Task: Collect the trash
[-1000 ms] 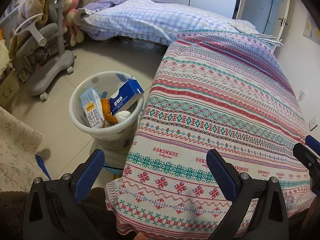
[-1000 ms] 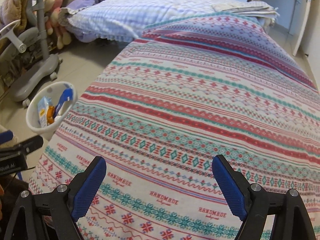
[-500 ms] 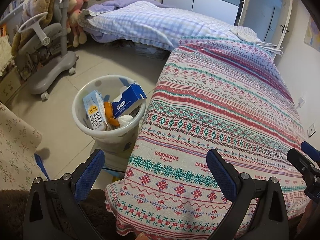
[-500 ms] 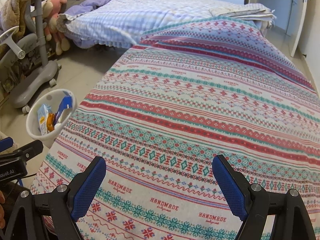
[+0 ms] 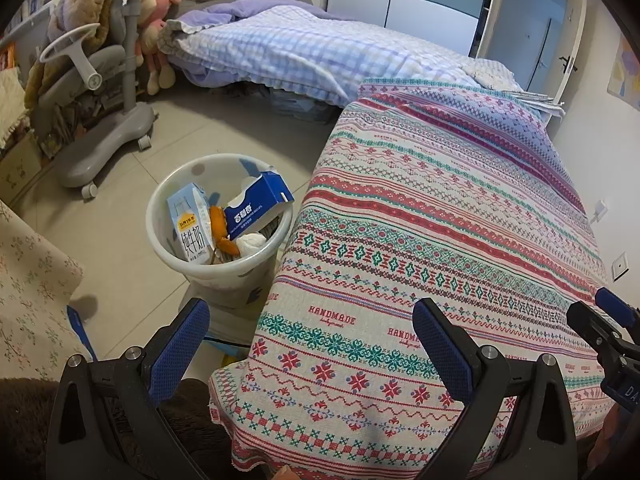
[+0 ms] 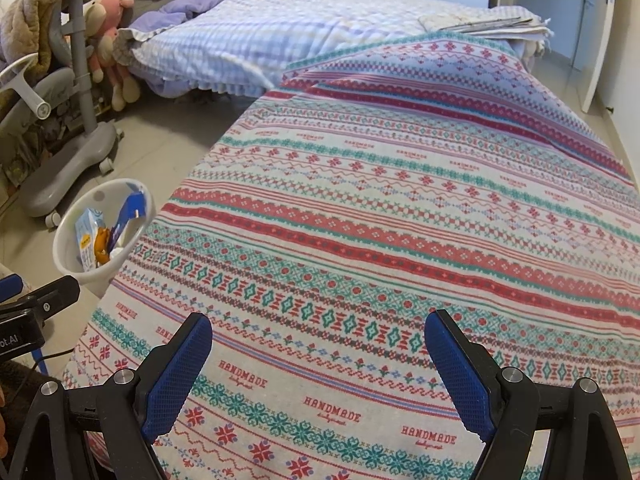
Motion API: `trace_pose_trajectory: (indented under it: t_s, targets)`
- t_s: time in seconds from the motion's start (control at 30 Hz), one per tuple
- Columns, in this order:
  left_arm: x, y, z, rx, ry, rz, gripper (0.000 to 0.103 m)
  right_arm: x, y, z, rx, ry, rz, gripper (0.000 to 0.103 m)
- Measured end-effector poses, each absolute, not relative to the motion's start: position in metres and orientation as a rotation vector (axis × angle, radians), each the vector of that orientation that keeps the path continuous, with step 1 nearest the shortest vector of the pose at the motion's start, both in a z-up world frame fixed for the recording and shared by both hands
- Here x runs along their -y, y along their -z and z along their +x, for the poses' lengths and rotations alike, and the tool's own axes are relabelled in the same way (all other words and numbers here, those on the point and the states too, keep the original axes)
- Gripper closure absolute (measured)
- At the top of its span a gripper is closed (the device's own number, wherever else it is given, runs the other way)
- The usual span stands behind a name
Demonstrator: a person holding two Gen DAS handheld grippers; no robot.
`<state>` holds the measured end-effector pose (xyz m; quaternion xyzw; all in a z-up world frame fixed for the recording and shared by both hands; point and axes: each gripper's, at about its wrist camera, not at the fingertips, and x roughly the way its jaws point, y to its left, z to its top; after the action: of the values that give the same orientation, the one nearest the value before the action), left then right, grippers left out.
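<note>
One patterned bed cover [image 5: 460, 216], nothing lying on it. One checked quilt bed [image 5: 320, 52] behind. One grey wheeled chair [image 5: 100, 92] far left. One white bin [image 5: 218, 220] on floor, just beside cover's left edge; inside: one milk carton [image 5: 190, 226], one blue box [image 5: 256, 204], one orange wrapper [image 5: 222, 228], one white wad [image 5: 250, 242]. Two hand-held grippers: left hand-held gripper [image 5: 310, 344] released, jaws wide, empty; right hand-held gripper [image 6: 318, 360] released, jaws wide, empty, both above cover.

Left gripper [image 5: 310, 334] and right gripper [image 6: 318, 344] — both wide apart, empty.
</note>
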<state>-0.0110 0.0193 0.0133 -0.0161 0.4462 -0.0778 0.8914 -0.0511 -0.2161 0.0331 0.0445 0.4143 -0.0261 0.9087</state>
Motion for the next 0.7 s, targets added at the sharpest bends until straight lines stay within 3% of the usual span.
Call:
trace_pose_trajectory:
  t_s: [0.7]
  targets:
    - [-0.0192, -0.0187, -0.0112, -0.916, 0.166, -0.035, 0.001, 0.2145, -0.0342, -0.0498, -0.855, 0.056, 0.094, 0.013]
